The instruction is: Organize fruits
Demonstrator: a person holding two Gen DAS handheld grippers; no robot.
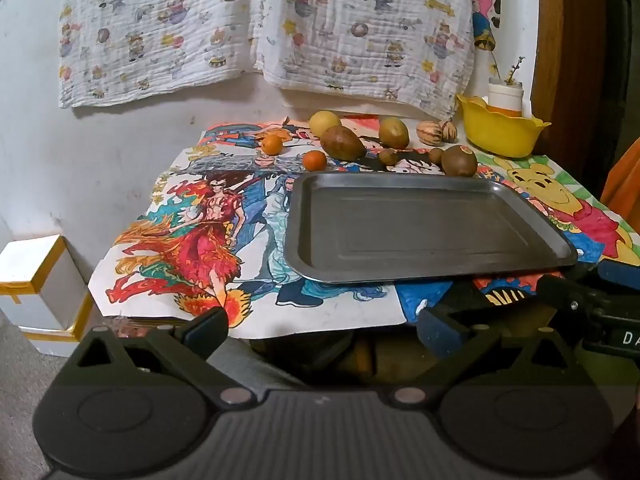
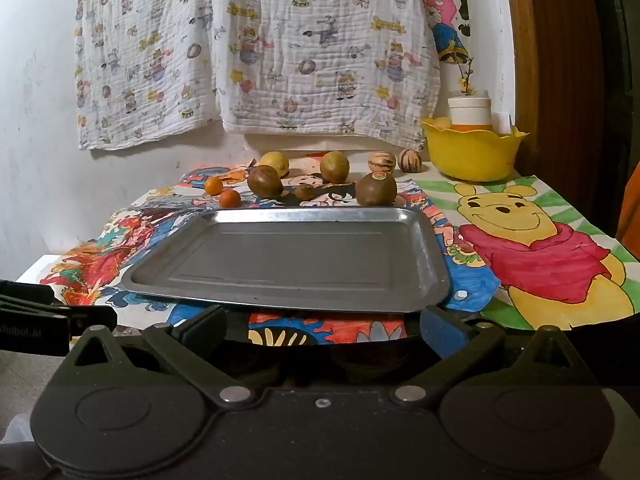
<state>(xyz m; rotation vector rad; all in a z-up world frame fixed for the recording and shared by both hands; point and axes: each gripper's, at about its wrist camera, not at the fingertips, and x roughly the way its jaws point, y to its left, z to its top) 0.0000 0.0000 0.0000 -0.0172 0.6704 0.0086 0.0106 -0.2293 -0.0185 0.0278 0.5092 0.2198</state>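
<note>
I see both tools low in their frames, short of the table edge. My left gripper (image 1: 322, 330) stands spread wide with nothing between its dark blue padded fingertips (image 1: 438, 326); my right gripper (image 2: 322, 326) is equally wide and empty. Mid-frame lies a flat rectangular grey metal tray (image 1: 420, 228) with rounded corners and a raised rim, bare inside, on glossy cartoon-coloured paper sheets (image 1: 192, 240). Beyond its far rim the fruits sit loose: two small smooth orange balls (image 1: 272, 144), a dull brown oval fruit (image 1: 343, 142), a stickered brown round one (image 2: 376, 189), two striped pale ones (image 2: 382, 161). A scalloped yellow plastic bowl (image 2: 472, 156) sits upper right.
</note>
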